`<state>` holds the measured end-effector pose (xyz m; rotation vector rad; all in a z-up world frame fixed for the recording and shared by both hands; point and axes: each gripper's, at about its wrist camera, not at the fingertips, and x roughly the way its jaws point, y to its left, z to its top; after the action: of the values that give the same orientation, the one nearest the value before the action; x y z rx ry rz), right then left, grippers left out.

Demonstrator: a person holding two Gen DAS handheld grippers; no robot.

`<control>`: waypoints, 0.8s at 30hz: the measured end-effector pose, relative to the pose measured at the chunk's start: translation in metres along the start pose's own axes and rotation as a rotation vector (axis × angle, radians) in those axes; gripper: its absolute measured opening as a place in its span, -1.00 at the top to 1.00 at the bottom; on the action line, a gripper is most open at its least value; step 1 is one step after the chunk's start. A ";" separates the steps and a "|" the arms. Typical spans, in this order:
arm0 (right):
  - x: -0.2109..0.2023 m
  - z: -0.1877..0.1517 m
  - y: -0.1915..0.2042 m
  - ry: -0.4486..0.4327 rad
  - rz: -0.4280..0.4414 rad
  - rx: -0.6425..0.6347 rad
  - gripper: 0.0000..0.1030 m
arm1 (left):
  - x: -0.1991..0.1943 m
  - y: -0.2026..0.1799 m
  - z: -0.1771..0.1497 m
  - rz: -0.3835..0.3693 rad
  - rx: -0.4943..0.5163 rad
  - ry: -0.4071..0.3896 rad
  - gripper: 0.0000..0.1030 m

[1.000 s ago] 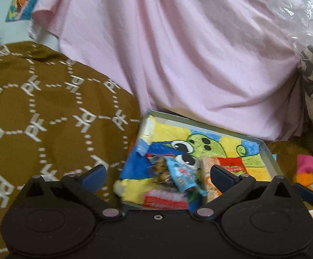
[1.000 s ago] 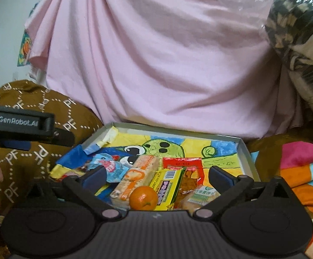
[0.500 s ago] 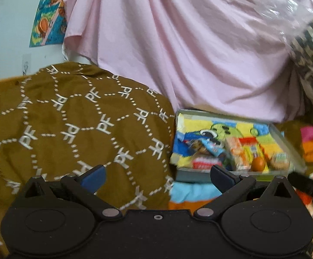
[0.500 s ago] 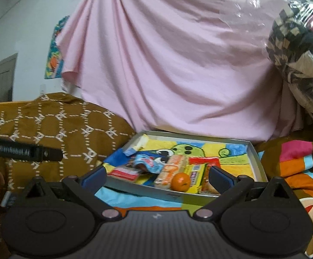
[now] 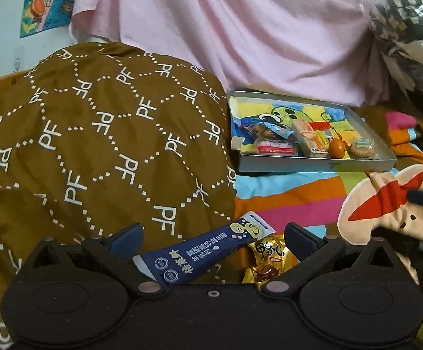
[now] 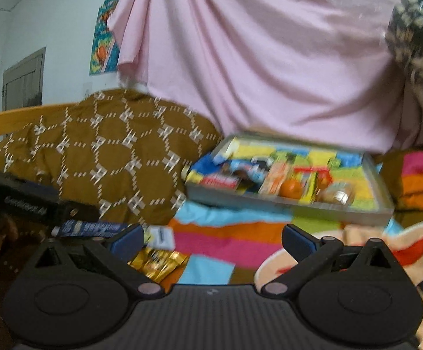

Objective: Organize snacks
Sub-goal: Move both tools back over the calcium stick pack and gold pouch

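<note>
Snacks lie in two places on the striped bedcover point(image 5: 287, 195). Closest to me, between the wide-open fingers of my left gripper point(image 5: 212, 237), I see a dark blue stick packet point(image 5: 202, 255) lying slanted, and a gold-wrapped candy point(image 5: 266, 262) just beside its right end; the gripper holds nothing and I cannot tell if it touches them. My right gripper point(image 6: 212, 239) is also spread wide and empty above the bedcover, with the same gold candy near its left finger, though this view is blurred. To the left, a brown quilt point(image 5: 94, 145) with white letters is piled up. Farther away, near the back edge of the bedcover, stands a shallow grey tray point(image 5: 313, 166) with a cartoon drawing inside. Along its front edge lie several packets, a small orange fruit point(image 5: 336, 148) and a wrapped biscuit point(image 5: 363, 147). Behind the tray hangs a pink sheet point(image 5: 240, 29).
</note>
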<state>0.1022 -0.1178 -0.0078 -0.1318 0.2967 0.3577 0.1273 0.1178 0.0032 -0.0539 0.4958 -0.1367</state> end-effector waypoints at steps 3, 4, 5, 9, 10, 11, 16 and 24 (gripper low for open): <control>0.004 -0.007 0.007 0.048 0.016 0.011 -0.99 | 0.004 -0.004 0.000 0.013 0.052 -0.010 -0.99; 0.005 -0.009 0.010 0.064 0.022 0.010 -0.99 | 0.006 -0.006 -0.001 0.023 0.080 -0.013 -0.99; 0.007 -0.012 0.012 0.076 0.027 0.007 -0.99 | 0.007 -0.008 -0.002 0.035 0.111 -0.018 -0.99; 0.018 -0.020 0.023 0.137 0.035 -0.012 -0.99 | 0.013 -0.014 -0.006 0.057 0.187 -0.015 -0.99; 0.021 -0.022 0.025 0.153 0.032 -0.016 -0.99 | 0.015 -0.015 -0.005 0.055 0.190 -0.012 -0.99; 0.024 -0.024 0.027 0.168 0.028 -0.018 -0.99 | 0.016 -0.015 -0.005 0.052 0.188 -0.009 -0.99; 0.039 -0.034 0.029 0.243 0.020 -0.004 -0.99 | 0.023 -0.009 -0.003 0.045 0.136 0.021 -0.99; 0.054 -0.042 0.029 0.305 0.005 0.022 -0.99 | 0.035 0.008 0.002 0.055 0.038 0.051 -0.99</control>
<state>0.1288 -0.0812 -0.0668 -0.1645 0.6021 0.3389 0.1596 0.1203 -0.0123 0.0006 0.5446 -0.0934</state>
